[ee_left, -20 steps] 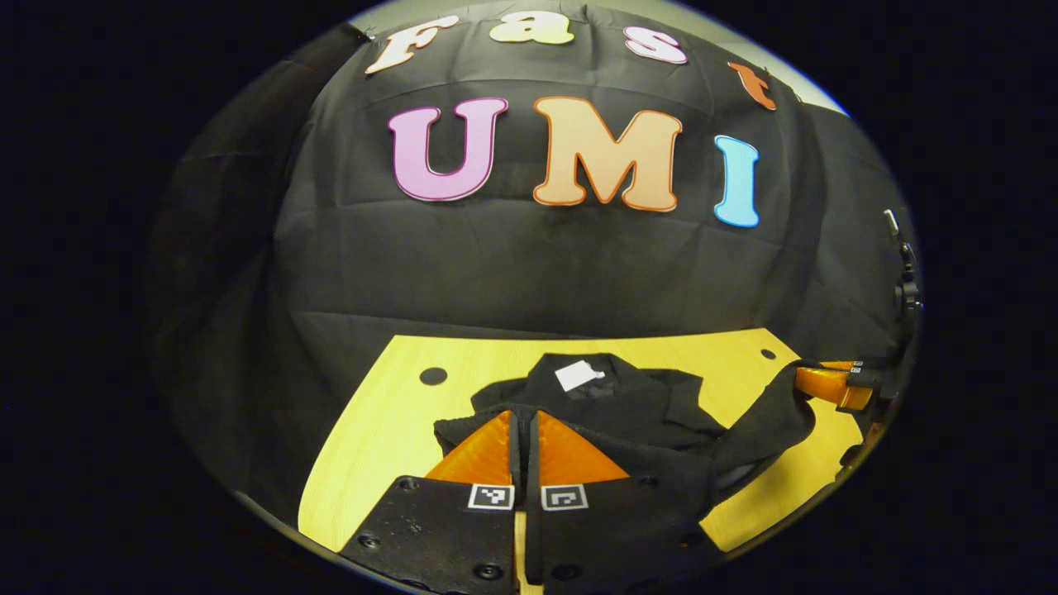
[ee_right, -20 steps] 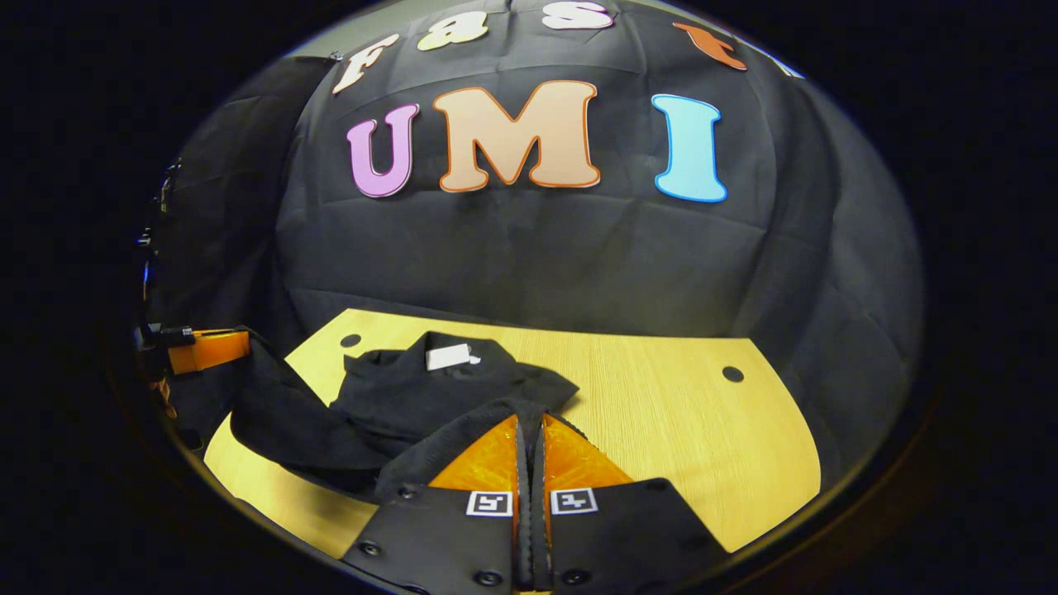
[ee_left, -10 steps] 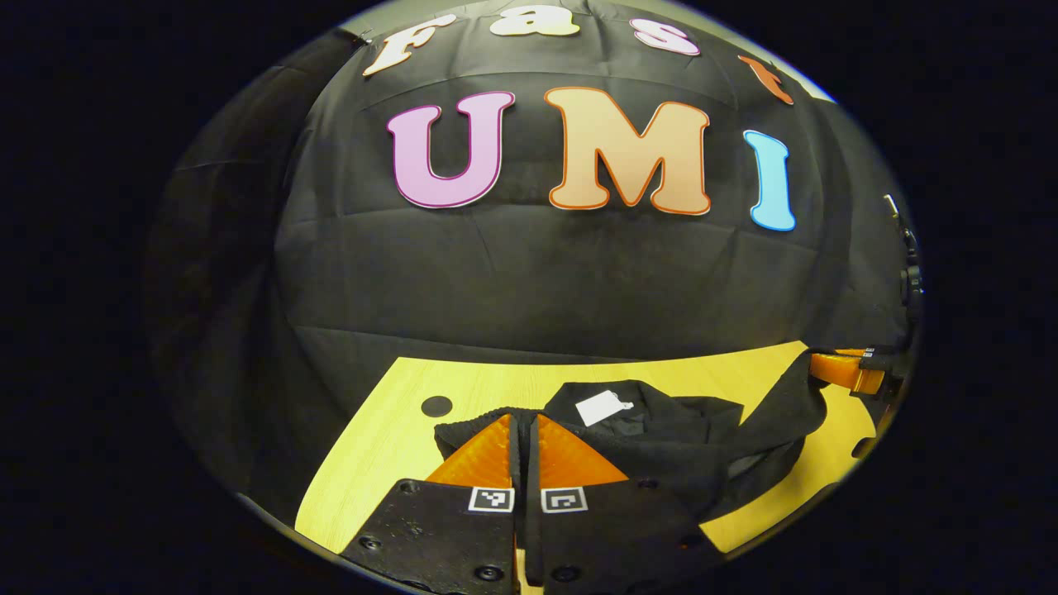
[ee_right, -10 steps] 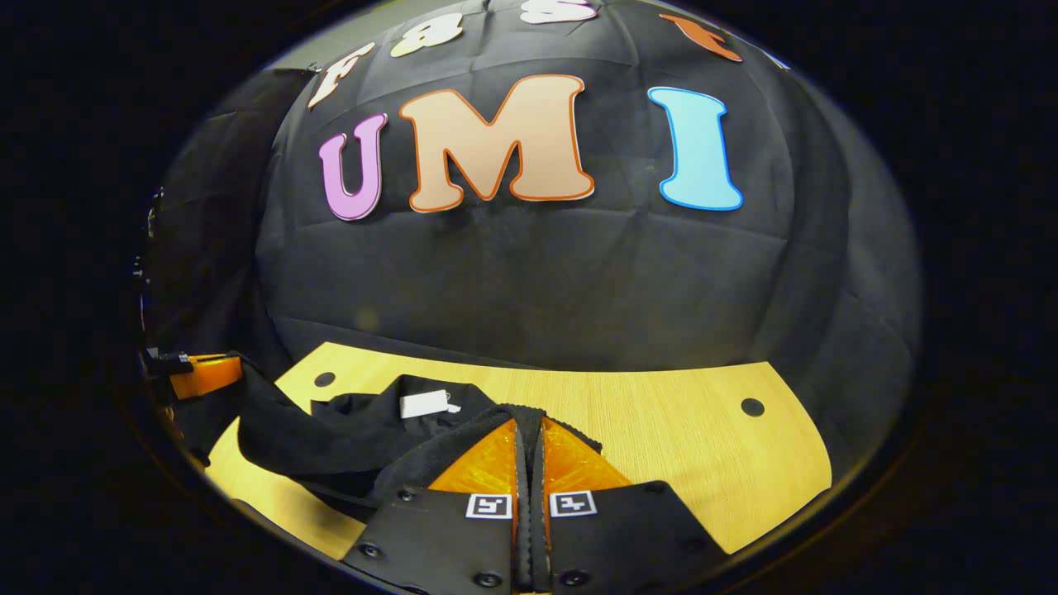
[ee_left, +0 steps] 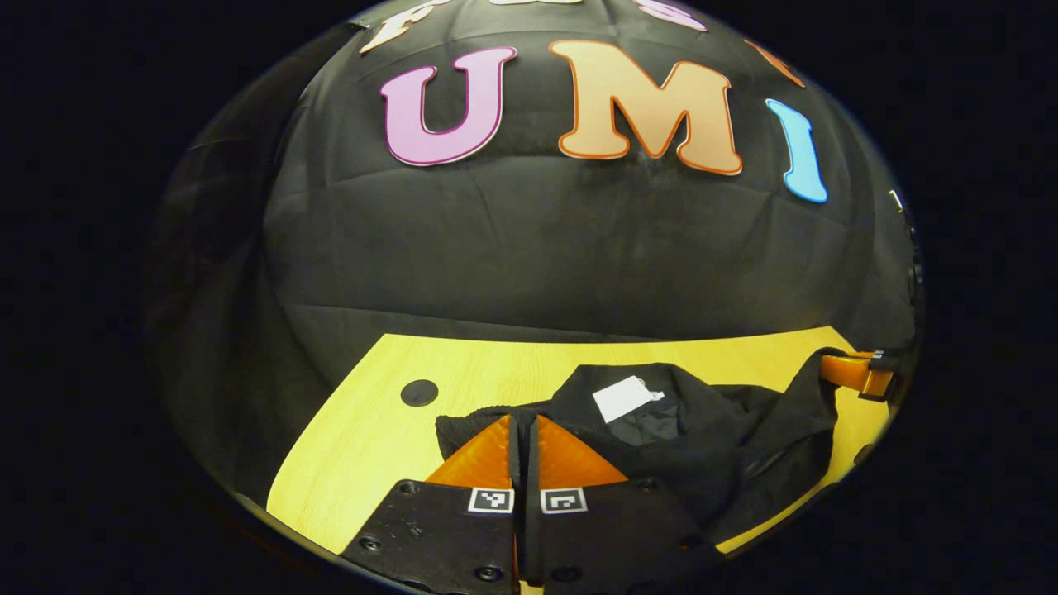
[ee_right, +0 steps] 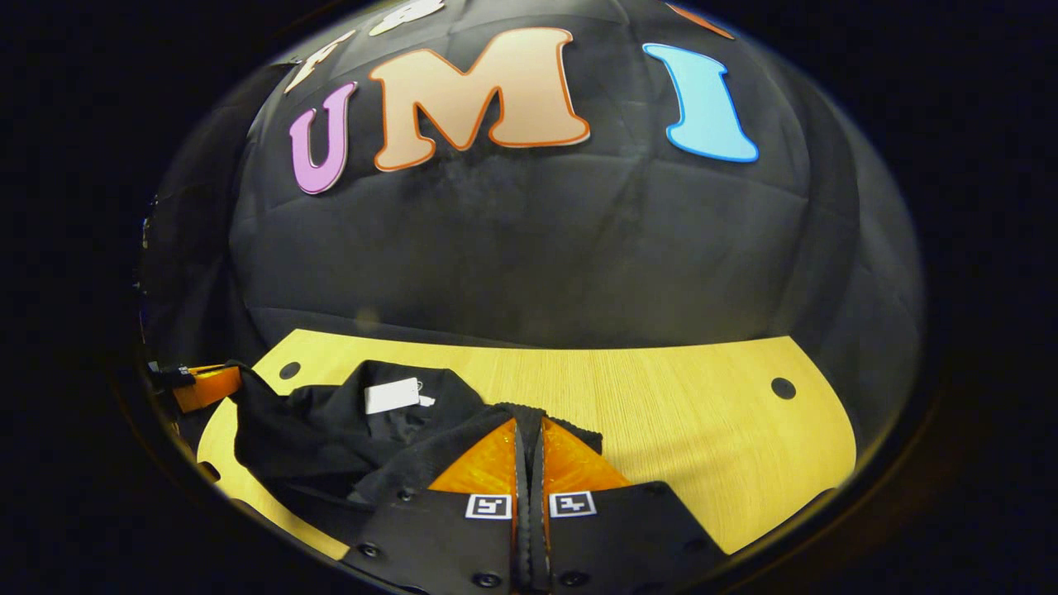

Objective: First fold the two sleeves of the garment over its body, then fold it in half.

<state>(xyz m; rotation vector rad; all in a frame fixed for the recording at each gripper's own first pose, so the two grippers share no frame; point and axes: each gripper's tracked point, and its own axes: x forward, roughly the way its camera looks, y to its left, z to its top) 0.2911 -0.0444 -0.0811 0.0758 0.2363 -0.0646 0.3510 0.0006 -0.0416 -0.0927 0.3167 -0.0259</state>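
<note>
A black garment (ee_left: 727, 446) with a white neck tag (ee_left: 626, 399) lies bunched on the yellow wooden table (ee_left: 372, 430). My left gripper (ee_left: 523, 418) is shut on a ribbed edge of the cloth, held low over the table just left of the tag. In the right gripper view the garment (ee_right: 322, 430) and its tag (ee_right: 393, 395) lie to the left, and my right gripper (ee_right: 529, 421) is shut on another stretch of the same edge. Each gripper appears at the other view's rim: the right gripper (ee_left: 855, 372) and the left gripper (ee_right: 207, 386), with cloth slung between them.
The booth's black cloth wall rises close behind the table's far edge. Round holes mark the tabletop (ee_left: 419, 392) (ee_right: 783, 387) (ee_right: 289, 369). Bare wood stretches right of the garment in the right gripper view (ee_right: 702, 430).
Both grippers have carried the held edge forward toward the collar and the wall. The tag is nearer the fingertips, and the cloth between the grippers has bunched up.
</note>
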